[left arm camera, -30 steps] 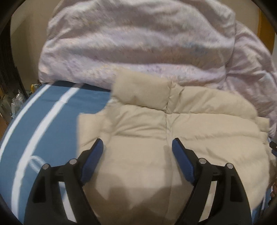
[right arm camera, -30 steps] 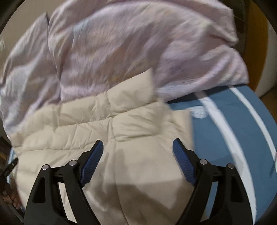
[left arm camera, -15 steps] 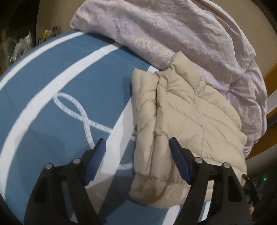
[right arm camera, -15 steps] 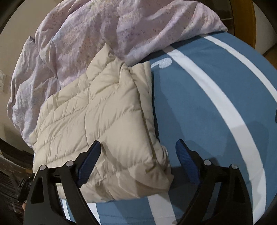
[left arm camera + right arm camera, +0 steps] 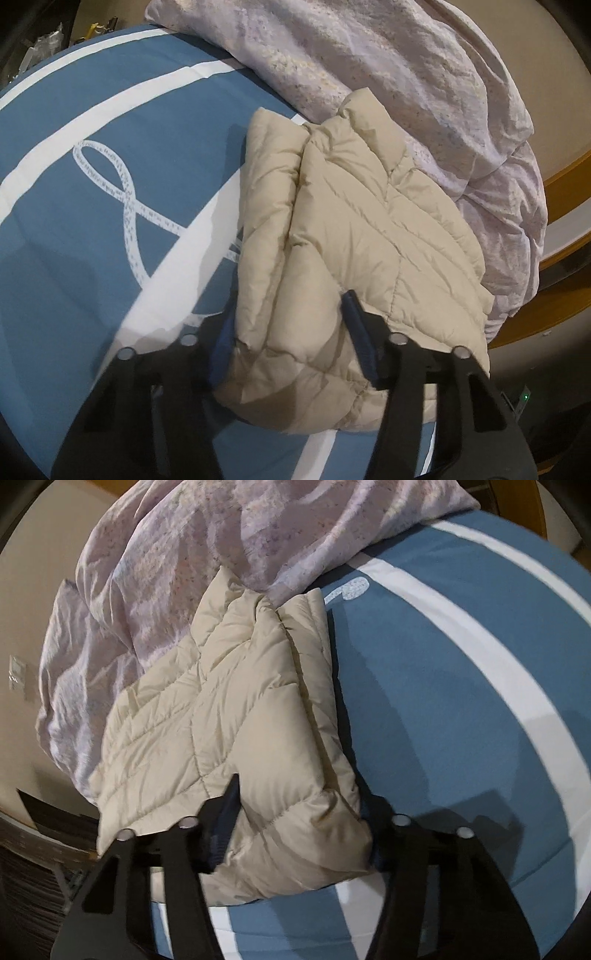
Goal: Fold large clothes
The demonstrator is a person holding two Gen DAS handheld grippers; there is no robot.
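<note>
A folded beige puffer jacket [image 5: 369, 221] [image 5: 221, 720] lies on a blue bed cover [image 5: 110, 258] [image 5: 443, 701] with white stripes. In the left wrist view my left gripper [image 5: 288, 325] straddles the jacket's near left corner. Its jaws are closing, and both blue pads dig into the padding. In the right wrist view my right gripper [image 5: 299, 812] straddles the near right corner the same way, its jaws closing. The left pad presses into the fabric and the right one is partly hidden behind the corner.
A crumpled lilac quilt [image 5: 369, 55] [image 5: 184, 554] is heaped behind the jacket and touches its collar end. A wooden bed frame [image 5: 561, 177] runs along the far right. Small clutter [image 5: 44, 40] sits beyond the bed's far left edge.
Both grippers swung from over the jacket's middle out to its sides and dropped lower. Their jaws then narrowed from wide open onto the jacket's two near corners.
</note>
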